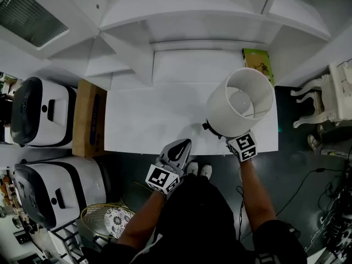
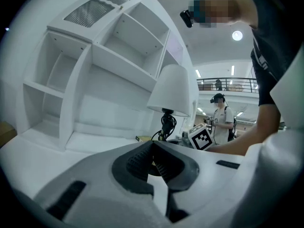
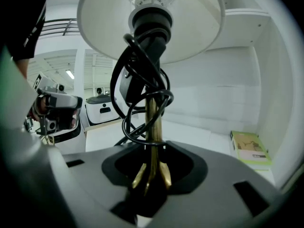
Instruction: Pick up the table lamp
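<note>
At the white worktop's (image 1: 154,120) front right edge, my right hand-held gripper (image 3: 151,175) clamps the lamp's (image 1: 240,102) thin stem (image 3: 152,127), my left hand-held gripper (image 2: 154,163) closed on nothing; the top-heavy shade (image 3: 199,27) could tip it loose.

A big test hall set up like a room at home

A white desk (image 1: 159,120) with shelves (image 1: 181,15) behind it stands on a dark floor (image 1: 297,164). Left of the desk are a brown box (image 1: 89,117) and two big white machines (image 1: 41,111). Right of the desk are a fancy white chair (image 1: 324,100) and loose cables (image 1: 330,213). Beyond the desk another person (image 2: 221,120) stands below a high balcony rail (image 2: 228,83) and bright ceiling lights (image 2: 237,35).
</note>
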The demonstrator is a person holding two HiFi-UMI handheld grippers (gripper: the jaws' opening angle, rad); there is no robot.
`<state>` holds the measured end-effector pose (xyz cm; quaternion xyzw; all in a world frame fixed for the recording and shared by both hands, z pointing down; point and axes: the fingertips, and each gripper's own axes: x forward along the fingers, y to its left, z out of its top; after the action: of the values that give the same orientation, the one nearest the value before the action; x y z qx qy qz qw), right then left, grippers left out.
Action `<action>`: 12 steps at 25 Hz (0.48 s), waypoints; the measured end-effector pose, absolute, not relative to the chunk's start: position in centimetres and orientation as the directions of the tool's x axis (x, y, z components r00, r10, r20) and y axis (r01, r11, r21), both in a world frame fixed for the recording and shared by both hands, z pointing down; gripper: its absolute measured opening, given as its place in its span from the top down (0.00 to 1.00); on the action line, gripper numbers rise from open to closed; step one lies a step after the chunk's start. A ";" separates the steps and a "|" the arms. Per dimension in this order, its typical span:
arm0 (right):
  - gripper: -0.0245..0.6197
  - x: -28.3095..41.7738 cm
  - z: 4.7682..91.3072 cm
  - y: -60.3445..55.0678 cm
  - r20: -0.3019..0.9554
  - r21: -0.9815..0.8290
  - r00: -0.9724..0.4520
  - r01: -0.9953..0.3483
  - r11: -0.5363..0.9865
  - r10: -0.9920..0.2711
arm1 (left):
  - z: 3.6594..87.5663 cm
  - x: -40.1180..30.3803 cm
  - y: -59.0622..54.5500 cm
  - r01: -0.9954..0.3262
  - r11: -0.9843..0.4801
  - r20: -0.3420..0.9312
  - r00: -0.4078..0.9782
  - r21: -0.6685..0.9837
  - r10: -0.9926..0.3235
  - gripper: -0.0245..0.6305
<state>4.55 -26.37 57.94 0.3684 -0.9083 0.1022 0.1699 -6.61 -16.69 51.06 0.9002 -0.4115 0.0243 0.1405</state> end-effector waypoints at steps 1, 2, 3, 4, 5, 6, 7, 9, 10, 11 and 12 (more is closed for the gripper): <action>0.74 4.5 57.6 -26.1 0.385 -0.059 -0.673 -0.701 0.711 -0.632 | 51.0 -6.9 -16.6 -0.753 -0.616 0.162 0.654 0.230 -0.739 0.94; 0.74 4.4 57.2 -25.9 0.387 -0.057 -0.674 -0.699 0.713 -0.629 | 50.9 -7.1 -16.4 -0.757 -0.613 0.164 0.650 0.227 -0.742 0.93; 0.74 4.4 56.9 -25.6 0.388 -0.056 -0.675 -0.697 0.715 -0.627 | 50.7 -7.2 -16.3 -0.759 -0.611 0.165 0.647 0.224 -0.744 0.93; 0.74 4.5 56.6 -25.3 0.390 -0.055 -0.676 -0.695 0.717 -0.626 | 50.5 -7.4 -16.2 -0.761 -0.609 0.165 0.645 0.223 -0.746 0.93; 0.74 4.5 56.4 -25.1 0.391 -0.054 -0.676 -0.694 0.718 -0.624 | 50.3 -7.6 -16.0 -0.763 -0.607 0.164 0.643 0.224 -0.748 0.94; 0.74 4.4 56.1 -24.8 0.391 -0.051 -0.678 -0.692 0.720 -0.623 | 50.1 -7.8 -15.9 -0.764 -0.604 0.164 0.641 0.224 -0.750 0.93; 0.74 4.3 55.8 -24.6 0.391 -0.048 -0.680 -0.688 0.724 -0.621 | 50.0 -8.0 -15.8 -0.766 -0.603 0.165 0.640 0.224 -0.751 0.94; 0.74 4.0 55.1 -24.2 0.388 -0.041 -0.685 -0.682 0.731 -0.617 | 49.7 -8.4 -15.7 -0.767 -0.602 0.165 0.638 0.221 -0.752 0.93; 0.74 3.8 54.7 -23.9 0.387 -0.039 -0.687 -0.679 0.733 -0.615 | 49.6 -8.5 -15.6 -0.768 -0.602 0.166 0.637 0.219 -0.753 0.93; 0.74 3.7 54.4 -23.7 0.388 -0.039 -0.688 -0.677 0.735 -0.613 | 49.4 -8.6 -15.5 -0.768 -0.602 0.165 0.637 0.217 -0.753 0.93; 0.74 3.6 54.2 -23.4 0.390 -0.040 -0.690 -0.675 0.737 -0.610 | 49.3 -8.7 -15.4 -0.768 -0.603 0.165 0.637 0.216 -0.753 0.94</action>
<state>3.56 -23.36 54.15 0.3511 -0.9146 0.0905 0.1787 -8.74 -15.37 49.26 0.8948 -0.4250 0.0285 0.1340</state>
